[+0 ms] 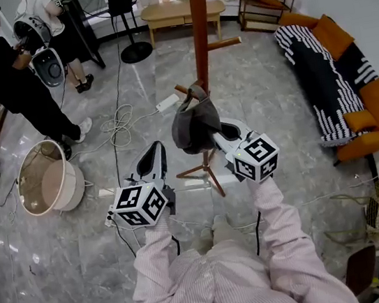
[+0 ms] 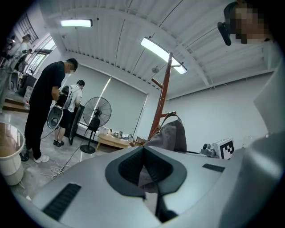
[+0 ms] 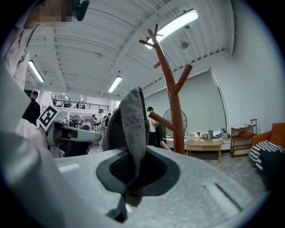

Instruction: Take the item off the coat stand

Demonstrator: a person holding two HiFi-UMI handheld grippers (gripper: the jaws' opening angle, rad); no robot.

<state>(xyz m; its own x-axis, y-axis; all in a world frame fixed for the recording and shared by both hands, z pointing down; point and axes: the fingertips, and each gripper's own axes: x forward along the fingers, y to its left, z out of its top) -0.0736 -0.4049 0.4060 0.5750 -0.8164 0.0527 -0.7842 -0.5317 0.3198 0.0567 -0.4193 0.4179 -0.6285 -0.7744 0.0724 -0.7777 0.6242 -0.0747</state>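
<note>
The grasp step looks done: the right gripper (image 1: 222, 134), at the grey fabric bag's (image 1: 194, 124) 4 o'clock, is clamped on its cloth, while the bag hangs from a low peg (image 1: 181, 89) of the coat stand (image 1: 200, 26). The left gripper (image 1: 156, 152), at 8 o'clock, has its jaws together, apparently on nothing. Next, I judge, the strap must be lifted up and outward off the peg.

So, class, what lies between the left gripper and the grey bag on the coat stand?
Nothing. The head view shows only floor behind the gap between the left gripper and the grey bag, which the right gripper grips.
</note>
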